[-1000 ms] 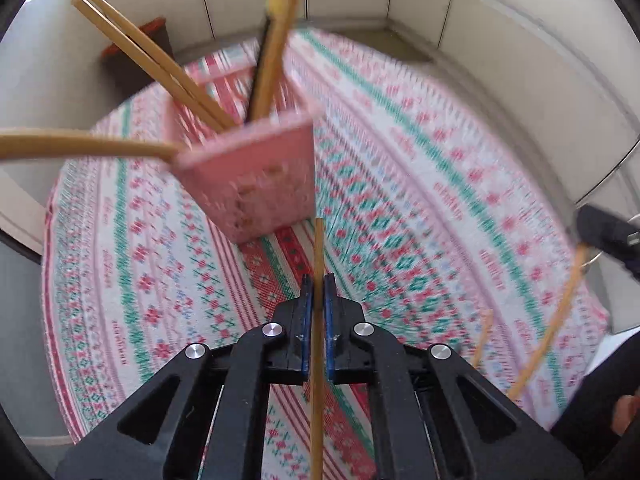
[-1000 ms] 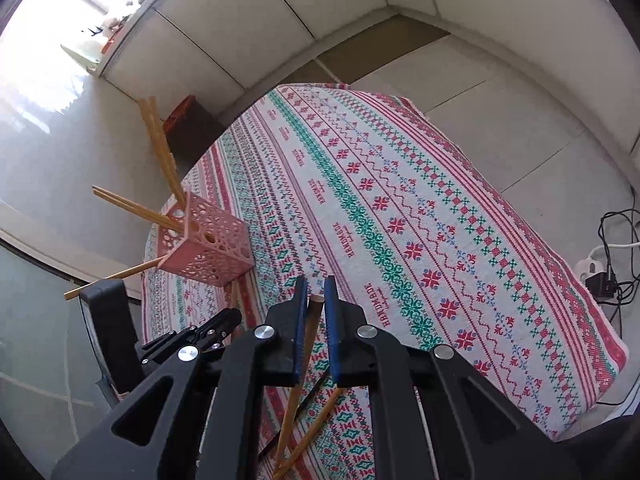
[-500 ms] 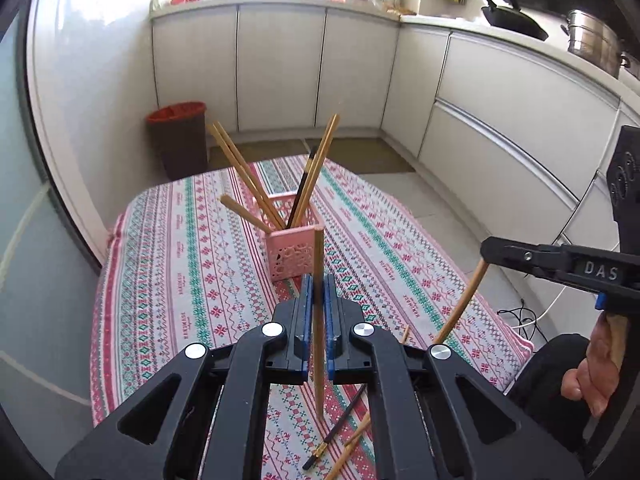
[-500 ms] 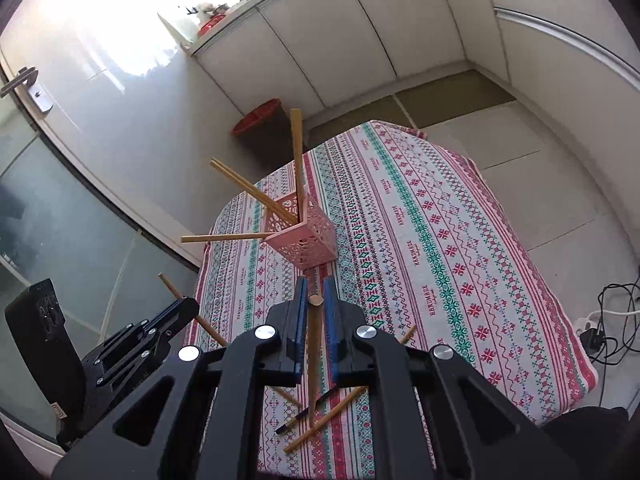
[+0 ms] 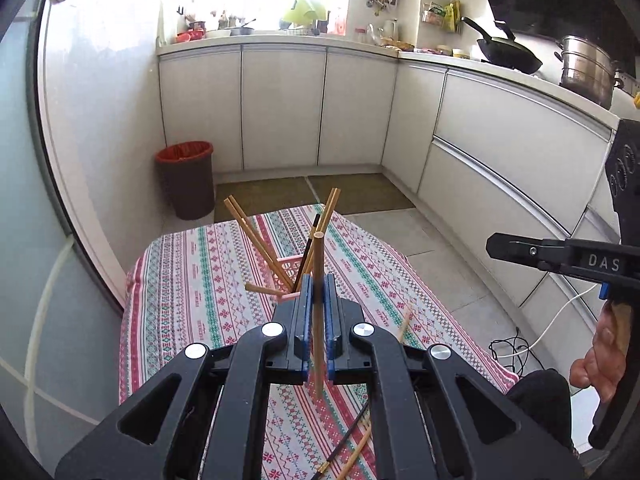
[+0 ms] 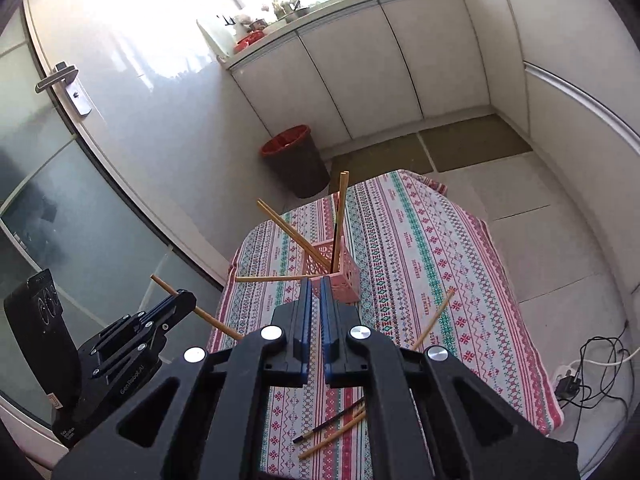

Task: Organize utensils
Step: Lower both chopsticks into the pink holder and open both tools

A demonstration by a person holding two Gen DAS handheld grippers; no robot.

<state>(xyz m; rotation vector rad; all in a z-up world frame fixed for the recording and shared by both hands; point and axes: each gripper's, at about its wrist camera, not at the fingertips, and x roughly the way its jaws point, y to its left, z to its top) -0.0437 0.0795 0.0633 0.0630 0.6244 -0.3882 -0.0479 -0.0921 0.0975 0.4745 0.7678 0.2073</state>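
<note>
A pink lattice holder [image 6: 339, 276] stands on the patterned tablecloth [image 6: 420, 248] with several wooden chopsticks [image 6: 342, 200] and one black one leaning out of it. It also shows in the left wrist view [image 5: 294, 266]. My left gripper [image 5: 318, 292] is shut on an upright wooden chopstick [image 5: 318, 276], high above the table and short of the holder. In the right wrist view the left gripper [image 6: 176, 300] holds that chopstick [image 6: 216, 322]. My right gripper [image 6: 314, 296] has its jaws nearly together with nothing seen between them. In the left wrist view it [image 5: 496, 246] is at the right.
Loose chopsticks lie on the cloth: one wooden [image 6: 434, 322] at the right, and a black one [image 6: 328, 426] with wooden ones [image 6: 332, 440] near the front edge. A bin with a red rim [image 6: 294, 160] stands beyond the table. White cabinets [image 5: 280, 108] surround the space.
Both grippers have risen and pulled back from the holder, so it looks smaller. The chopstick seen between my right gripper's jaws earlier no longer shows there. The left keeps its chopstick.
</note>
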